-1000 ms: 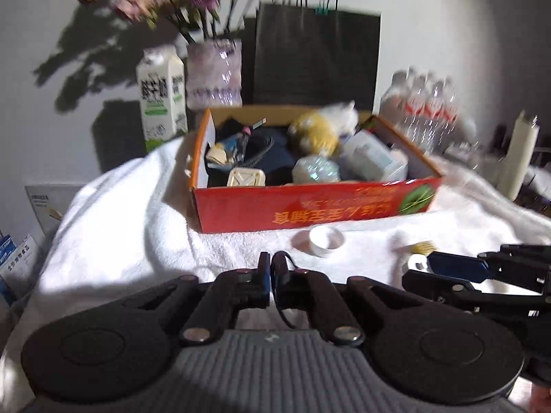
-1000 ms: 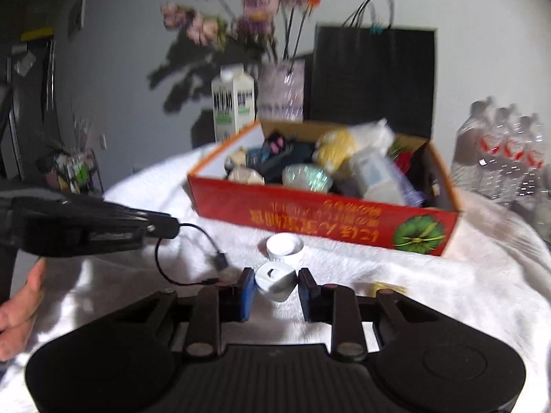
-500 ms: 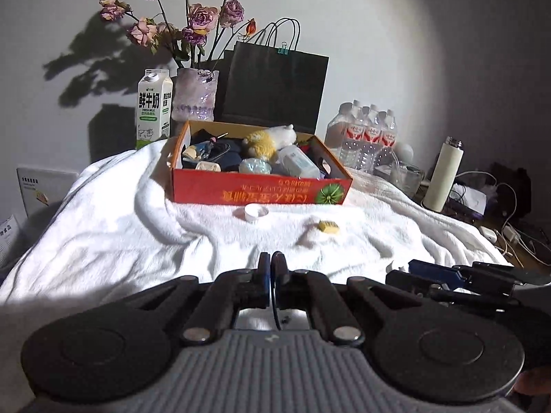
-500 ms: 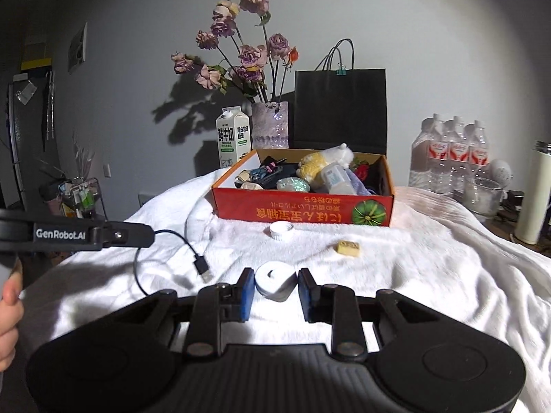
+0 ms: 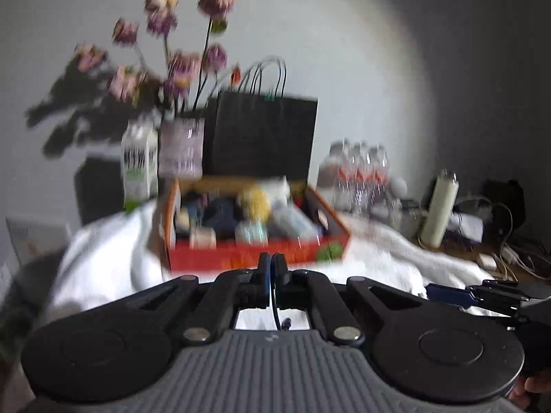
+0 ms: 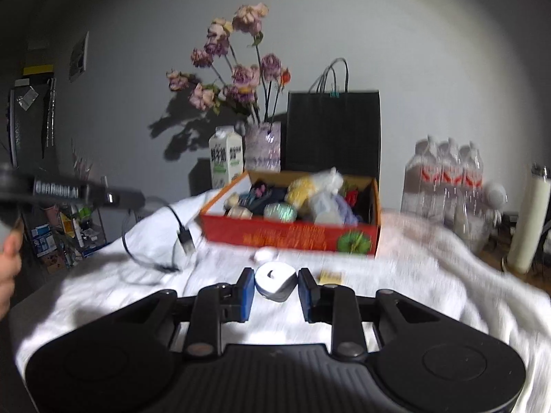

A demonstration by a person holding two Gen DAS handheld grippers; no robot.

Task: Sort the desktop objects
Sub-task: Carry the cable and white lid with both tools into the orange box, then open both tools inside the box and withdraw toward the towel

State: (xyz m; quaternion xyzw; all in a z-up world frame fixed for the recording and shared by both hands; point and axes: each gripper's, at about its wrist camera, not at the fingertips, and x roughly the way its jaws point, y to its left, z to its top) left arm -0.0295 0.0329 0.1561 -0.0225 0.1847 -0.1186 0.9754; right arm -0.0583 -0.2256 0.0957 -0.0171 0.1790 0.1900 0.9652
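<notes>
Right gripper (image 6: 275, 290) carries a small white round cap-like piece (image 6: 275, 280) between its blue pads, held off the white towel (image 6: 430, 275), near side of the red cardboard box (image 6: 292, 237). Grip looks shallow, at the fingertips only; a jolt could tip the piece out onto the towel, and it may roll.

Left gripper (image 5: 271, 275) is clenched on a thin black USB cable (image 6: 151, 254); its plug (image 6: 187, 242) dangles free at the left, just short of the box. A swing could hook the plug on the box wall or drag across loose items.

A white lid (image 6: 264, 254) and a small yellow block (image 6: 331, 277) lie on the towel near the box front. The box is already heaped, so added things may slide off the pile
</notes>
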